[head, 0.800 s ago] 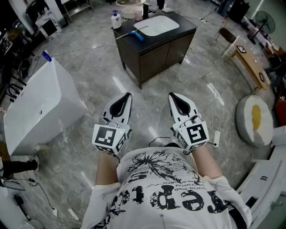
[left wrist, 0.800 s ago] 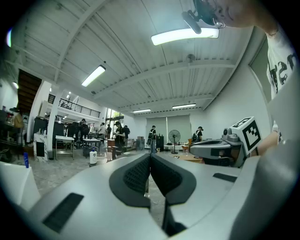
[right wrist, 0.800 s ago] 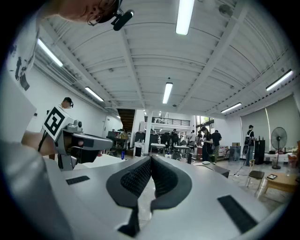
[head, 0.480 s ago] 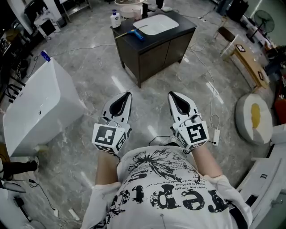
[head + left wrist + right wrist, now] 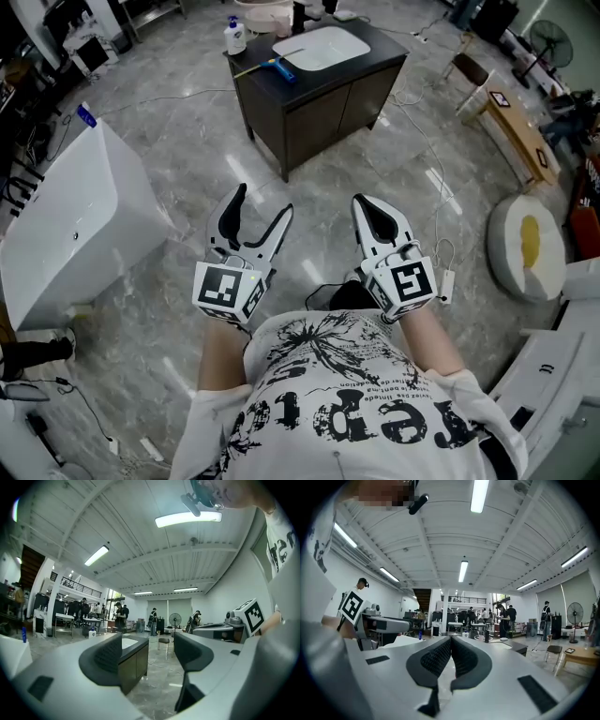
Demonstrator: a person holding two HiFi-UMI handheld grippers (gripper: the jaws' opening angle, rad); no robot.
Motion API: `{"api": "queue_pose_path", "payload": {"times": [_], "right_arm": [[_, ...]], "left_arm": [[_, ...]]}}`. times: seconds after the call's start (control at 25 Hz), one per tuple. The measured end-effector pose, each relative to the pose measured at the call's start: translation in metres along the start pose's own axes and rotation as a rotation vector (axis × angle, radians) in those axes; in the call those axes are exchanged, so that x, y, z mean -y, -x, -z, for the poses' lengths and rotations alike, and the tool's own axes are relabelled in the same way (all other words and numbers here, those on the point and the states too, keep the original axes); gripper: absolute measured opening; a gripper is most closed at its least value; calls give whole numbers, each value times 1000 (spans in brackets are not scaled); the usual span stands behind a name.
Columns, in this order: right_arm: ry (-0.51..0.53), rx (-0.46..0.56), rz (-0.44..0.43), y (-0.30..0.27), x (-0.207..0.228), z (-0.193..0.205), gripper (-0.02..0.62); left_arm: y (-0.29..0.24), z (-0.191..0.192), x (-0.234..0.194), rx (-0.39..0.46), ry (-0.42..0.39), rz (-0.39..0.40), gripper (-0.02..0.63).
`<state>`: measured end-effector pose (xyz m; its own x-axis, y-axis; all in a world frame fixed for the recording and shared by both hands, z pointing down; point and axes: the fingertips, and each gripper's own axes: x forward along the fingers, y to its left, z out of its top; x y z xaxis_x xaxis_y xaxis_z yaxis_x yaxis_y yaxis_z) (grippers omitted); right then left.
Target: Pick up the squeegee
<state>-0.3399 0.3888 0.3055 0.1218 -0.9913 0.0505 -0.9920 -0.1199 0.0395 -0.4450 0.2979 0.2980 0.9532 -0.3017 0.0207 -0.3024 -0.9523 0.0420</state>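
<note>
The squeegee [image 5: 275,67], blue head on a yellow handle, lies on top of a dark cabinet [image 5: 323,105] at the far side of the floor, beside a white basin [image 5: 322,47]. Both grippers are held level in front of the person's chest, well short of the cabinet. My left gripper [image 5: 262,208] is open, its jaws spread wide with nothing between them. My right gripper [image 5: 367,208] is shut and empty. In the left gripper view the cabinet [image 5: 133,660] shows between the open jaws of the left gripper [image 5: 149,653]. The right gripper [image 5: 451,656] has its pads pressed together.
A white bottle [image 5: 232,37] stands at the cabinet's back corner. A white bathtub [image 5: 66,225] sits left, a round white cushion [image 5: 530,248] and a wooden bench [image 5: 520,131] right. Cables and a power strip [image 5: 441,286] lie on the marble floor. People stand far off.
The left gripper's jaws have gone from shut to wide open. The cabinet has shifted slightly up and left in the head view. The right gripper looks the same.
</note>
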Motion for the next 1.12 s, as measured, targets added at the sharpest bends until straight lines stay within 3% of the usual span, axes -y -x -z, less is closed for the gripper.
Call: {"api": "queue_pose_path", "payload": {"times": [0.4, 0.92, 1.12], "right_arm": [[-22, -20, -46, -58, 87, 33, 14], [6, -48, -251, -237, 334, 35, 15], [17, -72, -322, -294, 403, 40, 14]], "left_arm": [[-84, 32, -28, -55, 26, -111, 334], [-365, 30, -66, -92, 57, -316, 334], [-448, 37, -78, -123, 65, -380, 334]]}}
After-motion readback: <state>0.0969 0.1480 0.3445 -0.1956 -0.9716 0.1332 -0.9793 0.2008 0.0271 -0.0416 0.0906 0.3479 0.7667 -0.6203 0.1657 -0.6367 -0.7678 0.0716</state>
